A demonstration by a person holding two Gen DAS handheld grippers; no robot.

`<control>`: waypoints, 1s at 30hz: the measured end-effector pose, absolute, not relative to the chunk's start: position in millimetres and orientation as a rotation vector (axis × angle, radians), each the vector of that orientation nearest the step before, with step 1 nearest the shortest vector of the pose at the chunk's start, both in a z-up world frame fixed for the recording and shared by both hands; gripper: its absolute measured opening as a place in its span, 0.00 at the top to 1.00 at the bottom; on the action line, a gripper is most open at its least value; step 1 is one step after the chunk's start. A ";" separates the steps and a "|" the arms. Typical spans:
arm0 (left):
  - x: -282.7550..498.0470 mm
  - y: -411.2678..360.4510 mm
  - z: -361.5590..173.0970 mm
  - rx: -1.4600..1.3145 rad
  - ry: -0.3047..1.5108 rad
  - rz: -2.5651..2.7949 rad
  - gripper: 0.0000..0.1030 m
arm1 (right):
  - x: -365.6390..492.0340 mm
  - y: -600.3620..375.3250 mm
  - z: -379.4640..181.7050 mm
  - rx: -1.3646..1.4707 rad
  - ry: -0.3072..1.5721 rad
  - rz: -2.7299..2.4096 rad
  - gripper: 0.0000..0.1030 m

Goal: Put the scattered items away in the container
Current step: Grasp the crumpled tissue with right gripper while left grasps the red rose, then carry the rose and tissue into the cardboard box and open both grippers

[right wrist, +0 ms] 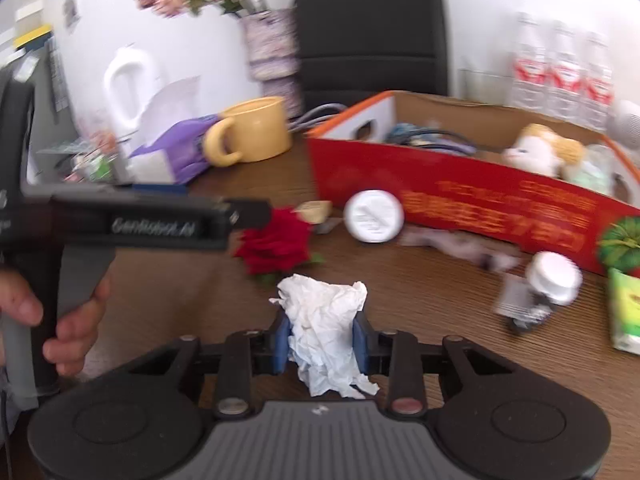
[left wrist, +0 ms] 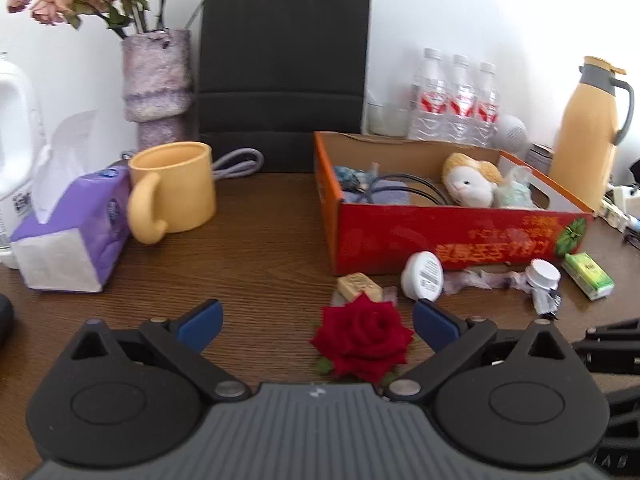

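Note:
My left gripper (left wrist: 318, 322) is open, low over the table, with a red rose (left wrist: 363, 338) lying between its fingers nearer the right one. My right gripper (right wrist: 321, 338) is shut on a crumpled white tissue (right wrist: 326, 328) held above the table. The red cardboard box (left wrist: 452, 236) stands ahead, holding a plush toy (left wrist: 472, 180), cables and a bag. In front of it lie a tan block (left wrist: 359, 286), a white round jar (left wrist: 423, 276), a white-capped bottle (left wrist: 542, 276), a purplish wrapper (left wrist: 476, 280) and a green packet (left wrist: 588, 276). The rose (right wrist: 280, 246) also shows in the right wrist view.
A yellow mug (left wrist: 176, 190) and a purple tissue pack (left wrist: 76, 232) stand at the left. A vase of dried flowers (left wrist: 156, 84), a black bag (left wrist: 284, 68), water bottles (left wrist: 456, 100) and a yellow thermos (left wrist: 588, 132) line the back wall.

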State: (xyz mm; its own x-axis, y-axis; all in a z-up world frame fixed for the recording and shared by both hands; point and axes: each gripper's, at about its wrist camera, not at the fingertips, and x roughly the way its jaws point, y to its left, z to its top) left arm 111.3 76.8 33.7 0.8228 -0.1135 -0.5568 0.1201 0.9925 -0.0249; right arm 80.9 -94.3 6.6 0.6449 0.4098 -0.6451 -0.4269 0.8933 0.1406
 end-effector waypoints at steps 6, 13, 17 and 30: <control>128.1 42.5 16.9 0.114 0.636 -0.139 0.16 | 70.9 -159.0 11.3 0.058 0.692 0.338 0.72; 110.8 44.6 19.6 0.094 0.666 -0.084 0.50 | 56.6 -170.0 9.4 0.074 0.669 0.344 0.72; 83.9 44.3 28.0 0.066 0.651 -0.004 0.60 | 43.0 -169.0 14.6 0.049 0.647 0.354 0.72; 9.7 -5.7 61.3 0.109 0.549 -0.018 0.64 | -6.2 -205.2 21.8 0.106 0.586 0.354 0.72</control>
